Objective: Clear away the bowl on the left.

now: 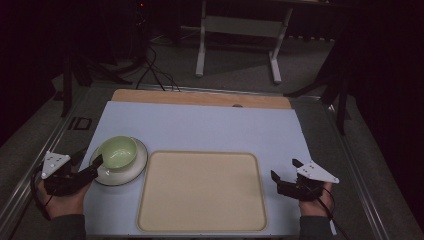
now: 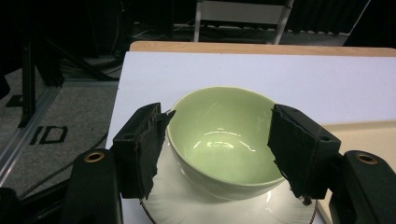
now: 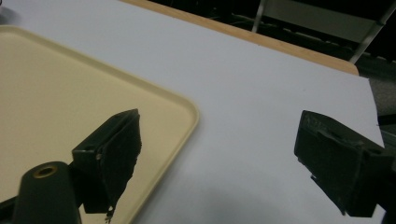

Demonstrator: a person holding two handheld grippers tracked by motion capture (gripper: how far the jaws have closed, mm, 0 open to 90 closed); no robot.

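Left hand-held gripper (image 2: 217, 149) astride green bowl (image 2: 222, 135)

Beige tray (image 1: 202, 192), lower centre of frame, on pale blue mat (image 1: 200, 127); wooden table edge (image 1: 200, 97) above; white-legged stand (image 1: 240, 30) at top.

The one readable marking is a pair of large black letters, "ID" (image 2: 48, 134), printed on the grey carpeted floor (image 2: 70, 107) beside the table; in the left gripper view it lies at about nine o'clock. In the high view a dark rectangular mark (image 1: 80, 123) sits on that floor strip at about nine o'clock, too small to read.
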